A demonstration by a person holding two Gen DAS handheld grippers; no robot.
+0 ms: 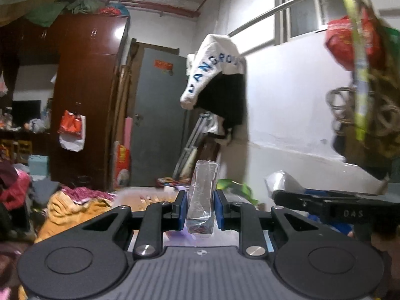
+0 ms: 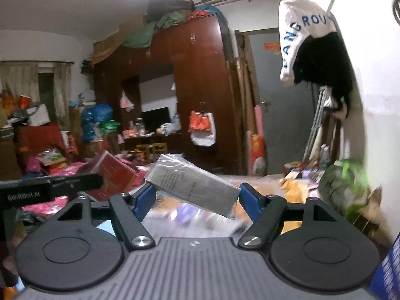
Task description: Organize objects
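Observation:
My left gripper (image 1: 200, 201) is shut on a narrow box in clear wrap (image 1: 203, 187) that stands upright between the blue pads (image 1: 182, 206). My right gripper (image 2: 197, 197) is shut on a grey box in clear wrap (image 2: 192, 185), which lies tilted across the jaws, its left end higher. In the right wrist view the left gripper (image 2: 50, 187) reaches in from the left, with a red box (image 2: 112, 175) at its tip. In the left wrist view the right gripper (image 1: 325, 206) shows at the right with silvery wrap (image 1: 282, 181) at its tip.
Below lies a bed piled with clothes (image 1: 75, 202). A dark wardrobe (image 1: 85, 87) and a grey door (image 1: 157, 115) stand behind. A white lettered garment (image 1: 212, 67) hangs from a rail near the wall. Bags (image 1: 355, 42) hang close at the right. A green bag (image 2: 342, 182) sits by the wall.

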